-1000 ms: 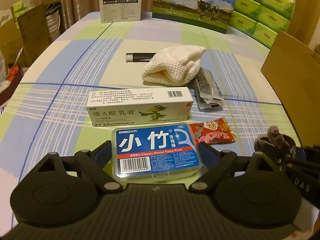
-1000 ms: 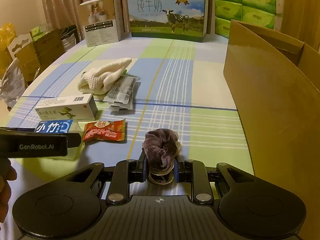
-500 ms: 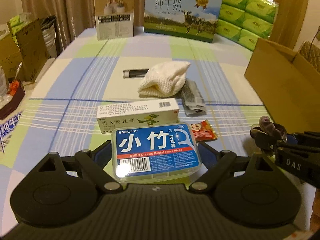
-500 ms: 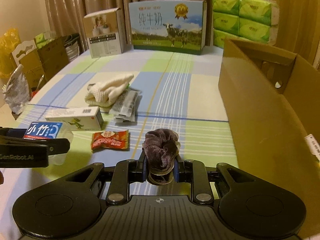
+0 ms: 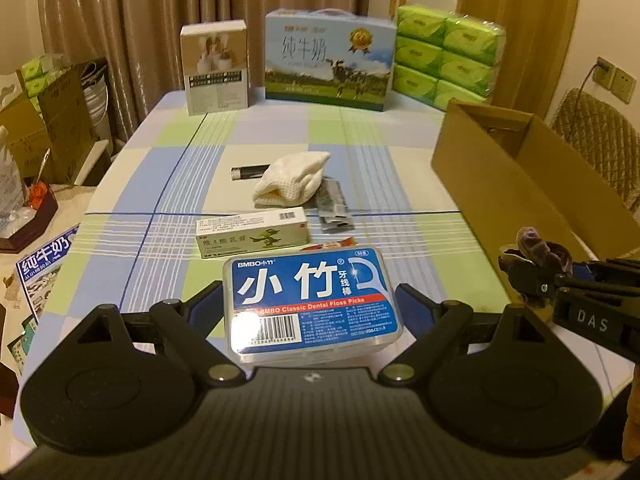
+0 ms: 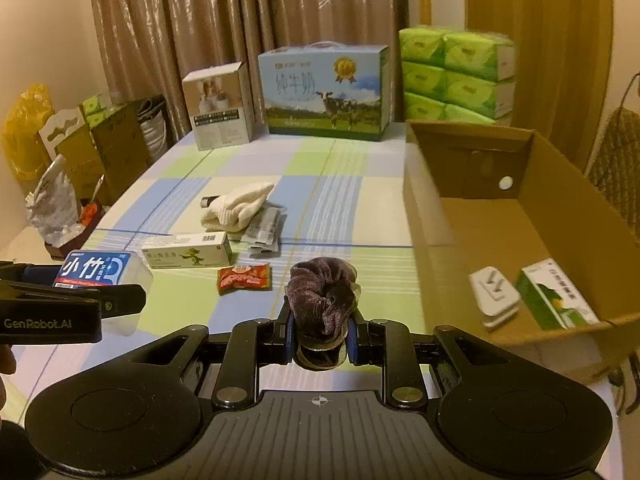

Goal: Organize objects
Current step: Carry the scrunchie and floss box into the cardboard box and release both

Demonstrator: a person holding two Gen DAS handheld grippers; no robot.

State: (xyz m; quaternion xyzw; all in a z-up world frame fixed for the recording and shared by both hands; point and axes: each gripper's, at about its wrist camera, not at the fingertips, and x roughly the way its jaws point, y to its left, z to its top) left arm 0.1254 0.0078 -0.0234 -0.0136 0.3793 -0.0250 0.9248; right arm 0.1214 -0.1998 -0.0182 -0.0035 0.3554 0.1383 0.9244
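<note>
My left gripper (image 5: 310, 304) is shut on a blue dental floss box (image 5: 312, 300) and holds it above the checked table (image 5: 360, 136). My right gripper (image 6: 320, 320) is shut on a dark purple scrunchie (image 6: 324, 292), also lifted; it shows at the right of the left wrist view (image 5: 538, 248). The open cardboard box (image 6: 520, 240) stands on the right and holds a white charger (image 6: 494, 294) and a green carton (image 6: 552, 296). On the table lie a white ointment box (image 6: 188, 254), a red snack packet (image 6: 244, 276), a cream knitted cloth (image 6: 238, 208), grey sachets (image 6: 264, 228) and a black tube (image 5: 250, 171).
At the table's far end stand a white product box (image 6: 220, 106), a milk carton case (image 6: 326, 88) and stacked green tissue packs (image 6: 456, 72). Cardboard boxes and bags (image 6: 80, 148) crowd the floor on the left. A wicker chair (image 5: 600, 140) is behind the box.
Both grippers have risen and drawn back from the table with their objects. The inside of the cardboard box has come into the right wrist view.
</note>
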